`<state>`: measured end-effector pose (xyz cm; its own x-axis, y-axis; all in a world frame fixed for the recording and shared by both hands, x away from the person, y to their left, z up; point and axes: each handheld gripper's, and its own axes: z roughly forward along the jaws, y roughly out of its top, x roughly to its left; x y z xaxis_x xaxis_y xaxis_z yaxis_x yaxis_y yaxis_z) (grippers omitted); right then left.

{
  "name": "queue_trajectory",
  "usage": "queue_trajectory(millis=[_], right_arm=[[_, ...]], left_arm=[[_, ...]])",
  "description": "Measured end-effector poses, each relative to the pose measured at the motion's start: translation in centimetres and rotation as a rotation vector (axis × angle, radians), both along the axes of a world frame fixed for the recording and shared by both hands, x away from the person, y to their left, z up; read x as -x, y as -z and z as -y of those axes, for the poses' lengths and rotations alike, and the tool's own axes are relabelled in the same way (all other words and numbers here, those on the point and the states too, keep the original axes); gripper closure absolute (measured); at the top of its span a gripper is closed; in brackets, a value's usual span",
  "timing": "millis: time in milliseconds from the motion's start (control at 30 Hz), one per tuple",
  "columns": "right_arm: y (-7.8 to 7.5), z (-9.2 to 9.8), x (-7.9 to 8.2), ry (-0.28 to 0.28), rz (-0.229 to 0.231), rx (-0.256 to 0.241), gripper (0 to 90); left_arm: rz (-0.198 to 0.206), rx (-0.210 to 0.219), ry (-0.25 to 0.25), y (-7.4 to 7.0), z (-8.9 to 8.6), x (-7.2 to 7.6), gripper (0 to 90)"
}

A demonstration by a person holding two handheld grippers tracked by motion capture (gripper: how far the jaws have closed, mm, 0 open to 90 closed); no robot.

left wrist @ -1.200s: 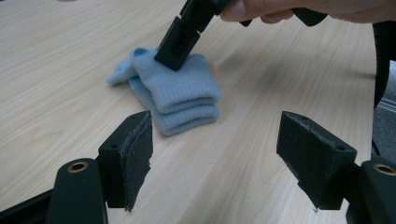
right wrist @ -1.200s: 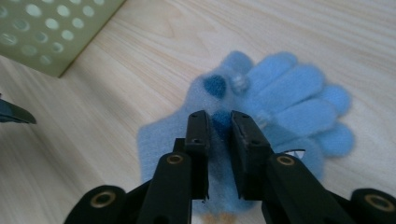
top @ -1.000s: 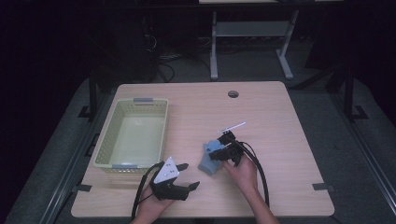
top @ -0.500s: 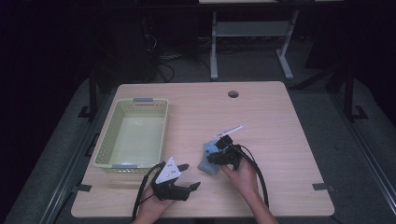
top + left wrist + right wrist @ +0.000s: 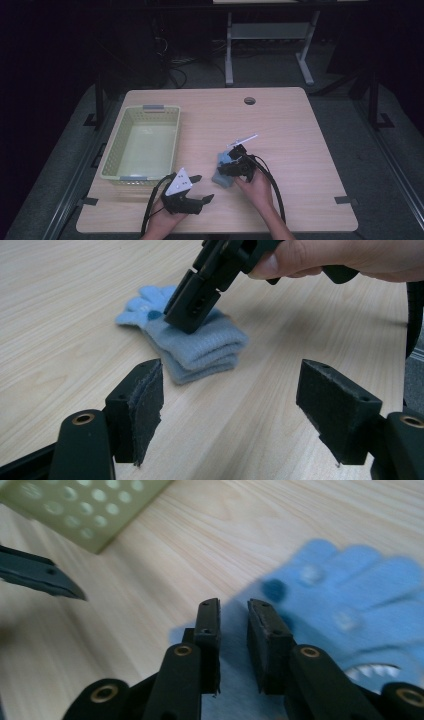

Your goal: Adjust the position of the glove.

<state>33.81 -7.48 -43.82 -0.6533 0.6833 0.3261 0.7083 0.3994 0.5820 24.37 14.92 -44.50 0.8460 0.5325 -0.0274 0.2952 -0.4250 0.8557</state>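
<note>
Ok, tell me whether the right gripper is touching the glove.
Touching. The left gripper view shows the right gripper pressed down onto the folded blue glove, with no gap between them.

left hand-held gripper (image 5: 196, 188) jaws wide apart; right hand-held gripper (image 5: 231, 161) jaws nearly closed.

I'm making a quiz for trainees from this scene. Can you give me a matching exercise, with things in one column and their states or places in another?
1. glove
2. basket
3. left gripper
4. right gripper

a. jaws wide apart
b. pale green, left part of the table
c. light blue, lying on the table
d. jaws pressed down on the glove

Pairs: 1-c, 2-b, 3-a, 4-d
</note>
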Motion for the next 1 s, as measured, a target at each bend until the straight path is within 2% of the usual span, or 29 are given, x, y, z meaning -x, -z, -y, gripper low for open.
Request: queue_trajectory(millis=[300, 400, 467, 600, 700, 867, 933, 1000], right_arm=[[0.2, -2.4, -0.4, -0.062, 0.017, 0.031, 72.2], [0.4, -3.1, -0.8, -0.082, -0.002, 0.043, 74.1], [0.8, -3.7, -1.0, -0.109, -0.012, 0.072, 74.5], [1.1, -4.3, -0.8, -0.152, 0.007, 0.124, 75.8], [1.3, -4.2, -0.7, -0.176, -0.026, 0.147, 75.7], [1.0, -3.2, 0.0, -0.205, -0.033, 0.171, 74.5], [0.9, -2.6, 0.2, -0.200, -0.029, 0.158, 72.7], [0.4, -2.0, 0.7, -0.171, 0.007, 0.129, 68.1]], left_arm=[[0.001, 0.006, -0.005, -0.1, -0.2, 0.0, 26.5], [0.000, 0.007, -0.004, -0.1, -0.2, -0.1, 26.5], [0.002, 0.007, -0.004, -0.1, -0.2, -0.1, 26.5], [0.000, 0.009, -0.006, -0.2, -0.3, -0.1, 26.6], [-0.002, 0.010, -0.007, -0.2, -0.3, 0.0, 26.6], [-0.010, 0.023, -0.006, -0.2, -0.2, 0.0, 26.6], [-0.018, 0.030, -0.006, -0.1, -0.1, -0.1, 26.6], [-0.044, 0.051, -0.006, -0.1, 0.0, -0.2, 26.6]])
